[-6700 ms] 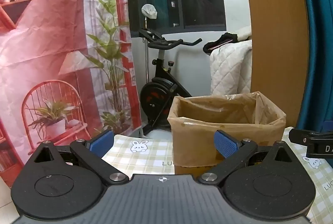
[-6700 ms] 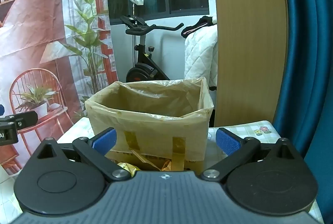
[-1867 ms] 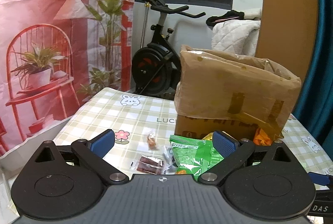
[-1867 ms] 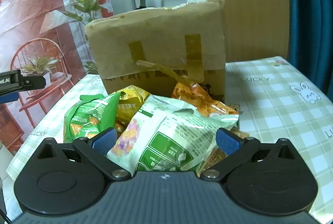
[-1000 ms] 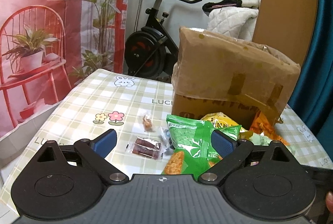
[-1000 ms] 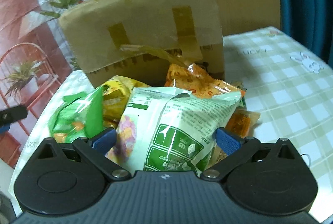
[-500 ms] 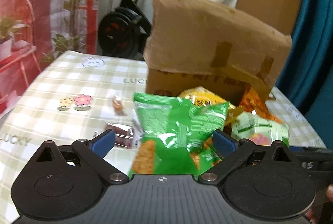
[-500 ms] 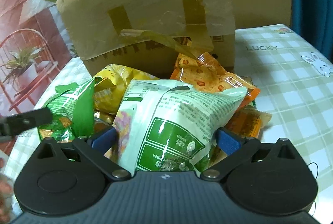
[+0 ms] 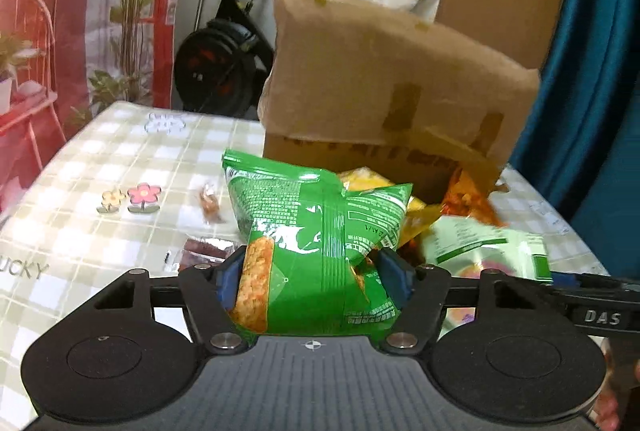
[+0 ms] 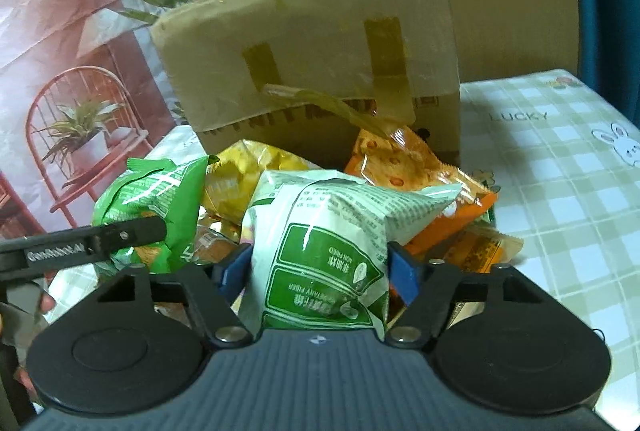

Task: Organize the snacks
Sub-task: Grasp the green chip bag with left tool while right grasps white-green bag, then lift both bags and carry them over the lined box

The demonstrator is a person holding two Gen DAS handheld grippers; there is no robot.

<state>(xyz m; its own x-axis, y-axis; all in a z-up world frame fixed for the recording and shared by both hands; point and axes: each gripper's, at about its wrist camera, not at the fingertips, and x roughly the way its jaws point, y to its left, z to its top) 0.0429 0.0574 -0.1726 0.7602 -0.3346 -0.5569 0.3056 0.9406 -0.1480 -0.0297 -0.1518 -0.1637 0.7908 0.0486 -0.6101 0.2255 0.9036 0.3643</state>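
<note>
A pile of snack bags lies on the checked tablecloth [image 9: 80,171] in front of a taped cardboard box [image 9: 380,91] [image 10: 312,43]. My left gripper [image 9: 311,277] has its jaws closing on a green snack bag [image 9: 312,215]; both blue pads touch and crease its sides. The same green snack bag [image 10: 160,199] shows in the right wrist view with a left finger [image 10: 92,243] alongside it. My right gripper [image 10: 320,269] is closing on a white and green bag [image 10: 328,231], which its pads pinch from both sides.
A yellow bag [image 10: 240,175] and an orange bag [image 10: 404,167] lie against the box. Small wrapped sweets [image 9: 208,201] and a dark red packet [image 9: 204,247] sit left of the pile. An exercise bike [image 9: 224,55] and a blue curtain [image 9: 580,111] stand behind the table.
Both pairs of jaws have come in from wide to press on the bags between them. The left gripper has sunk closer over the green bag.
</note>
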